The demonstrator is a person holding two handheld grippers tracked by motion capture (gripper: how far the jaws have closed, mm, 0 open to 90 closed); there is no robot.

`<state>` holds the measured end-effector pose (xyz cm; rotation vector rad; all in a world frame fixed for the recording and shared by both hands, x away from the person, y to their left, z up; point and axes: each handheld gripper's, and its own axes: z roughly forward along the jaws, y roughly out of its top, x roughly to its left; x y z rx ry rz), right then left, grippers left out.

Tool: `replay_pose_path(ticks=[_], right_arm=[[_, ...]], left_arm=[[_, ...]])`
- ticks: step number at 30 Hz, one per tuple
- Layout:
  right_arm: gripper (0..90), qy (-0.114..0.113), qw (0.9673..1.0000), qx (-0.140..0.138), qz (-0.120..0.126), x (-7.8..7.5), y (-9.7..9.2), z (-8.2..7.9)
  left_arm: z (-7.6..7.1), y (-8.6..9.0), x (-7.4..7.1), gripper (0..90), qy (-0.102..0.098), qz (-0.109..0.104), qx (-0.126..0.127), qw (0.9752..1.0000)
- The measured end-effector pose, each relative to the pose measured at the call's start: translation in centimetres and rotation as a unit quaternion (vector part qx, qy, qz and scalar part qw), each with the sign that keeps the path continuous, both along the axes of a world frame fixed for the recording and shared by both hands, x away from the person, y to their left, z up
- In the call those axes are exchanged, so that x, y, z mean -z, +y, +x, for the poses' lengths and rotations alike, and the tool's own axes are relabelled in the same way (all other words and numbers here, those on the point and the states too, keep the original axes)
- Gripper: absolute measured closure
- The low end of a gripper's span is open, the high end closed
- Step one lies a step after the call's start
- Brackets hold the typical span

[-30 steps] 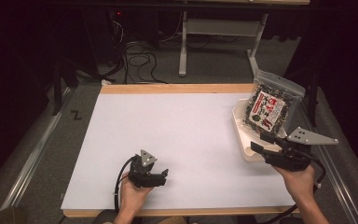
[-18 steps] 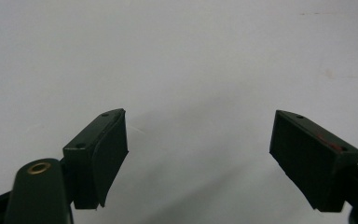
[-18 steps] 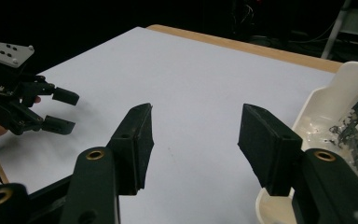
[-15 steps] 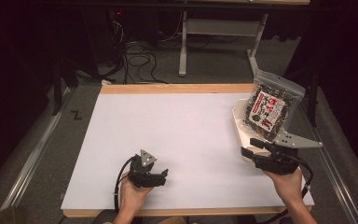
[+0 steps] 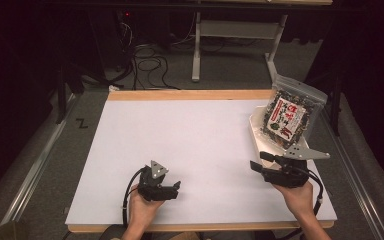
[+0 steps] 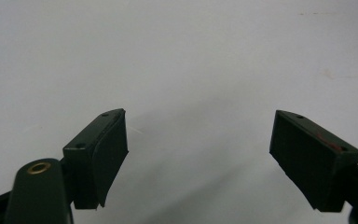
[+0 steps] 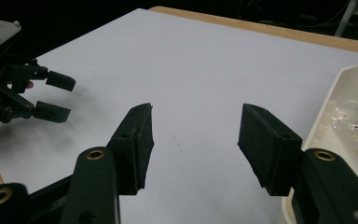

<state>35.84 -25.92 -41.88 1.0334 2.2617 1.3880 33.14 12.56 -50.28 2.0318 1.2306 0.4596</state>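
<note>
We hold both grippers low over the white table [image 5: 195, 135], near its front edge. Our left gripper [image 5: 176, 187] sits toward the front left, jaws spread wide with nothing but bare tabletop between them. Our right gripper [image 5: 256, 165] hovers near the front right corner, jaws likewise apart and empty, aimed across the table toward the left one.

The snack bag [image 5: 289, 114] stands propped in the white tray [image 5: 256, 131] at the right edge, close to the far right corner and just beyond our right hand [image 5: 296, 196]. In the right gripper view the tray's rim [image 7: 328, 102] lies just beside the right-hand jaw.

We judge that we are between moves, with the bag untouched. Next we would likely turn the right gripper toward the tray, line the open jaws over the bag's top edge, and close gently so the thin plastic neither slips nor crumples.
</note>
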Motion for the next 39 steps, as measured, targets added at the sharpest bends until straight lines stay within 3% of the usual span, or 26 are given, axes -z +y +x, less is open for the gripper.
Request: replay_pose_path(ticks=[10,14,23,39], right_arm=[[45.7,0.009,0.9998,-0.008,-0.016,1.2,1.1,0.7],[46.4,0.024,0.9996,-0.009,-0.012,1.7,1.4,1.0],[46.4,0.037,0.9992,-0.004,-0.011,3.2,1.6,1.5],[45.3,0.037,0.9978,0.011,-0.054,5.9,2.4,2.3]], left_arm=[[0.0,0.0,0.0,19.7,0.000,0.001,0.000,1.0000],[0.0,0.0,0.0,19.7,-0.001,0.000,0.001,1.0000],[0.0,-0.1,0.1,19.7,0.000,0.001,0.002,1.0000],[0.1,-0.3,0.2,19.7,0.003,0.002,0.007,1.0000]])
